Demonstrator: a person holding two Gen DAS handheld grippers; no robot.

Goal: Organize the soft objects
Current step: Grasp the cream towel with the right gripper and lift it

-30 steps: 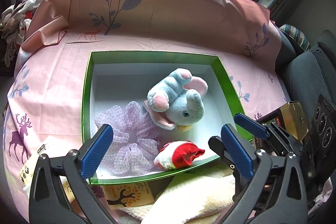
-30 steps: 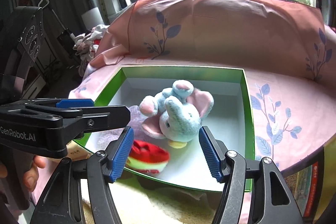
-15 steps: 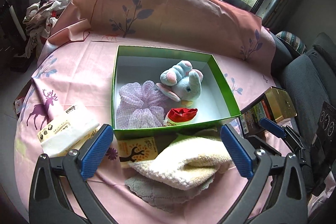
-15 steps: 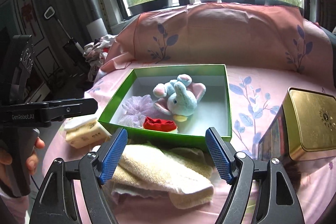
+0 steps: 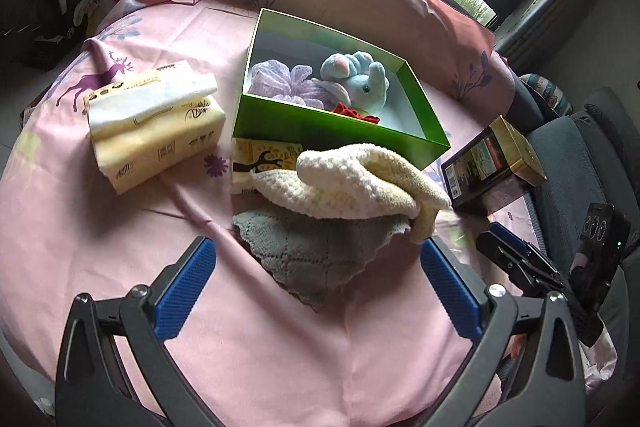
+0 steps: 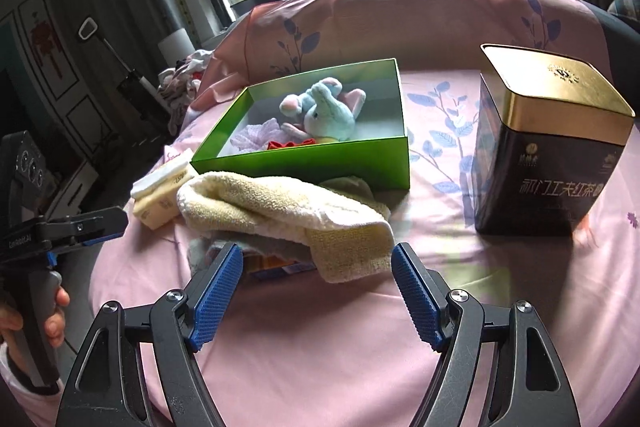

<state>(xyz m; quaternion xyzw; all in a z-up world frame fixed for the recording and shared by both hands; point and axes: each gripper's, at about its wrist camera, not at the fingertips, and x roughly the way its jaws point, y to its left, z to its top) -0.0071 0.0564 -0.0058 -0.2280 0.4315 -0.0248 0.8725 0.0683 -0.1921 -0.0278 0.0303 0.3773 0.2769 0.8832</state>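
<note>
A green box (image 5: 332,131) (image 6: 320,163) on the pink cloth holds a blue plush elephant (image 5: 360,83) (image 6: 328,115), a lilac scrunchie (image 5: 280,83) (image 6: 256,137) and a red soft item (image 5: 354,113) (image 6: 290,145). In front of the box a cream towel (image 5: 360,183) (image 6: 280,211) lies over a grey knitted cloth (image 5: 320,251) (image 6: 276,247). My left gripper (image 5: 316,263) hangs open over the grey cloth, holding nothing. My right gripper (image 6: 316,267) is open and empty just short of the towel's hanging corner.
A tissue pack (image 5: 156,131) (image 6: 160,195) lies left of the box. A small yellow carton (image 5: 260,163) sits partly under the towel. A black and gold tin (image 5: 492,163) (image 6: 552,151) stands to the right. A person's hand (image 6: 52,319) holds the left gripper's handle.
Both grippers have pulled back from over the box towards the near side of the table. The towel, grey cloth, tissue pack and tin have come into view. The right jaws stand wider.
</note>
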